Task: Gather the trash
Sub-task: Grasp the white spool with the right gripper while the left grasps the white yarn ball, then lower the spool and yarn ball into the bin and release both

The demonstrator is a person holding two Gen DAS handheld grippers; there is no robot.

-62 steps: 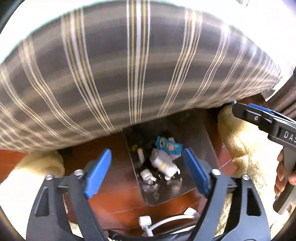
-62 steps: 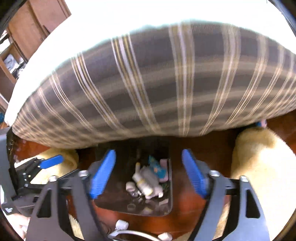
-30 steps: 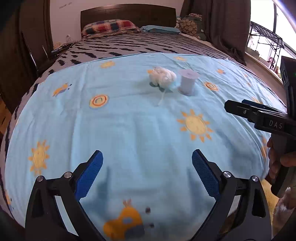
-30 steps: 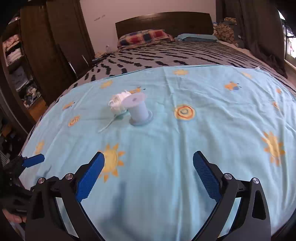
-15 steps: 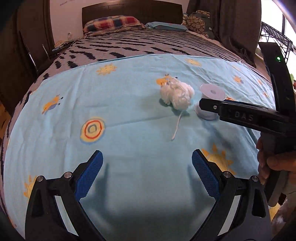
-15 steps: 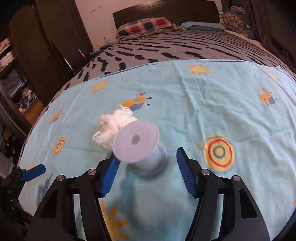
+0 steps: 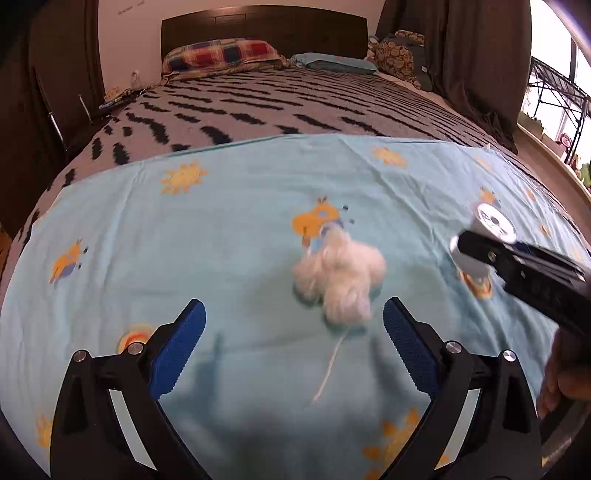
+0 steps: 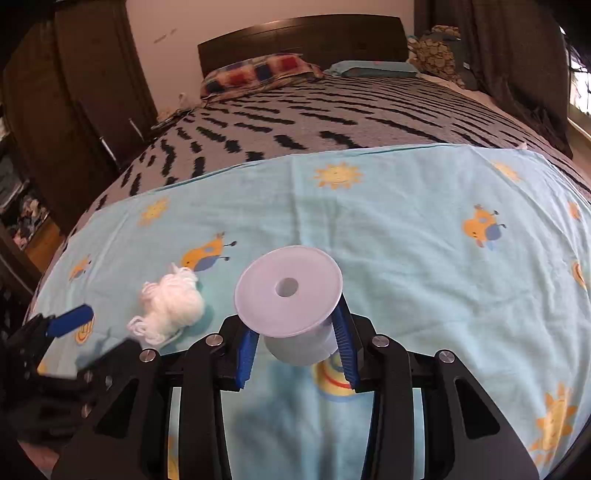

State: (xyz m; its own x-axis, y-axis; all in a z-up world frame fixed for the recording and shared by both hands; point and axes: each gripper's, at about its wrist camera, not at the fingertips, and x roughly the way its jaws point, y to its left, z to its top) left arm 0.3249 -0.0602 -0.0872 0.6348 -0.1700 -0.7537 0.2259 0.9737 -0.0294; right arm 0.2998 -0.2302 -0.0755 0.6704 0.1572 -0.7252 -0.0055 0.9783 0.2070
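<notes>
A white wad of yarn (image 7: 341, 278) with a loose strand lies on the light blue sheet (image 7: 184, 240). My left gripper (image 7: 293, 350) is open, low over the sheet just short of the wad. My right gripper (image 8: 295, 349) is shut on an empty pale plastic spool (image 8: 288, 295), fingers on its core under the top flange. The wad also shows in the right wrist view (image 8: 170, 304), left of the spool. The spool shows in the left wrist view (image 7: 487, 232) at the right.
The sheet covers the foot of a bed with a grey, black-patterned blanket (image 7: 258, 107). Pillows (image 7: 221, 55) and a dark headboard (image 7: 262, 26) are at the far end. A dark wardrobe (image 8: 74, 92) stands left, curtains (image 7: 461, 55) right.
Both grippers rose from the trash bin on the floor to the bed. The right gripper closed on the spool. The left gripper moved nearer the yarn wad.
</notes>
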